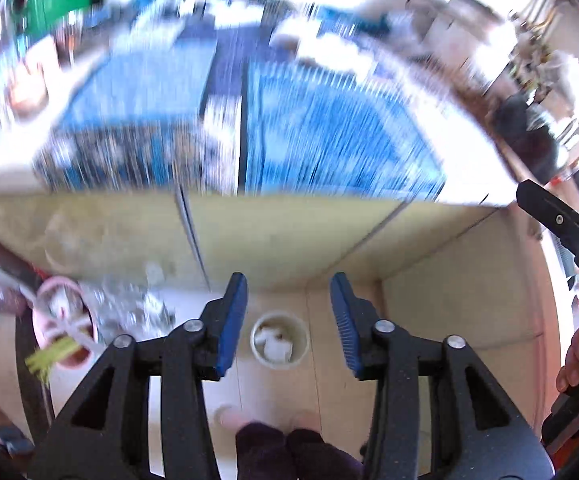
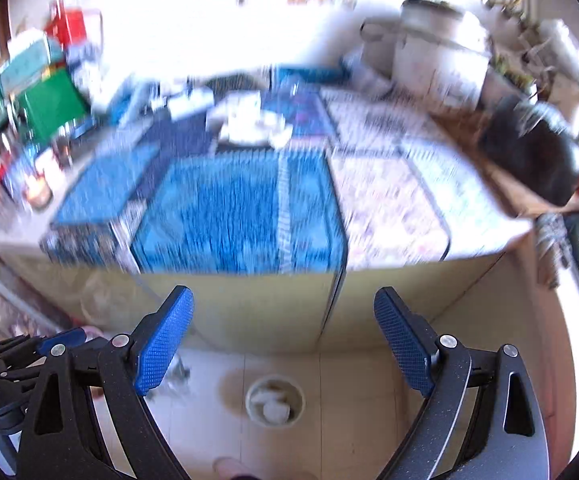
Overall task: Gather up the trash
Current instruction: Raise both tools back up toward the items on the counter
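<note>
While both pictures are strongly blurred in the upper part, the round trash bin (image 1: 279, 339) stands sharp enough on the pale floor (image 1: 429, 320), in front of the table. Inside it I see some white crumpled pieces (image 1: 275, 344), but what they are made of I cannot tell. From the right wrist view the same bin (image 2: 275, 400) lies below and between my fingers.

My left tongs (image 1: 289, 316) are released, the blue pads (image 1: 231, 322) wide apart with nothing between them, hanging above the bin. My right tongs (image 2: 283, 338) are released too, and empty.

Left of the bin, in the left wrist view, a pink round container (image 1: 63, 326) stands on the floor, partly cut off by my tongs; something yellow-green (image 1: 47, 356) lies beside it, too blurred to name. The table (image 2: 249, 304) has a yellowish front and carries a blue patterned cloth (image 2: 233, 216). On it, a green box (image 2: 51, 110) and a dark object (image 2: 533, 152) at the right edge are only smeared shapes. At the bottom edge, something pink and something dark (image 1: 265, 444) are cut off.
</note>
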`<move>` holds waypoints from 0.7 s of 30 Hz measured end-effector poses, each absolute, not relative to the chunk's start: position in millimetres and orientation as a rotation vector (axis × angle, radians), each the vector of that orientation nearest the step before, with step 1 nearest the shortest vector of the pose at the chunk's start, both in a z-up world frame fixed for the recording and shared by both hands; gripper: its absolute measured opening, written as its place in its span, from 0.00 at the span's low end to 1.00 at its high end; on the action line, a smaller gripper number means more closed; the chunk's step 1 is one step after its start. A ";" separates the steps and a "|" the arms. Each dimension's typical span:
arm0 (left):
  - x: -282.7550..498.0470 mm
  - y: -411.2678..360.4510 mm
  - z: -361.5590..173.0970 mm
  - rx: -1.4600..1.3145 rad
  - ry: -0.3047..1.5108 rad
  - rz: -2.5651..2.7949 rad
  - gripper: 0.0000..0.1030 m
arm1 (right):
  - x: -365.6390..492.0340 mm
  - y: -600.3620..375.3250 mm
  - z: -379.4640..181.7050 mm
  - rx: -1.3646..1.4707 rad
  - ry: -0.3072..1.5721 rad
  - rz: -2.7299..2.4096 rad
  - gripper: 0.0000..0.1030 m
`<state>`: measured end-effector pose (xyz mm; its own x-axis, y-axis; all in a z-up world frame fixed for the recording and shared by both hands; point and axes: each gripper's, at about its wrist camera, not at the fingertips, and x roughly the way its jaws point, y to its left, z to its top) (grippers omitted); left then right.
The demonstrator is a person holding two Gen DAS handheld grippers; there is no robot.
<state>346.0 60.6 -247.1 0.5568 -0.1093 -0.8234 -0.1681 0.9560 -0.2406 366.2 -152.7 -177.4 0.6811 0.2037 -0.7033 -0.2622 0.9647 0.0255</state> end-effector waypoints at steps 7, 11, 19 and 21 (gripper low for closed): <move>354.3 63.7 -164.6 -0.263 0.845 0.038 0.60 | 364.5 -148.8 -113.4 -0.118 0.623 0.193 0.88; 364.1 69.3 -132.4 -0.273 0.773 0.054 0.69 | 371.1 -153.1 -97.2 -0.155 0.574 0.168 0.88; 409.3 74.0 -81.6 -0.305 0.667 0.178 0.69 | 426.6 -177.9 -78.7 -0.110 0.565 0.240 0.88; 424.9 76.0 -72.6 -0.320 0.654 0.228 0.69 | 449.9 -183.0 -73.6 -0.114 0.570 0.279 0.88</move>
<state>424.9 76.0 -72.6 0.7715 0.1072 -0.6272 -0.3066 0.9263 -0.2188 449.9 -183.0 -73.6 0.8054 0.2283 -0.5471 -0.2910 0.9563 -0.0295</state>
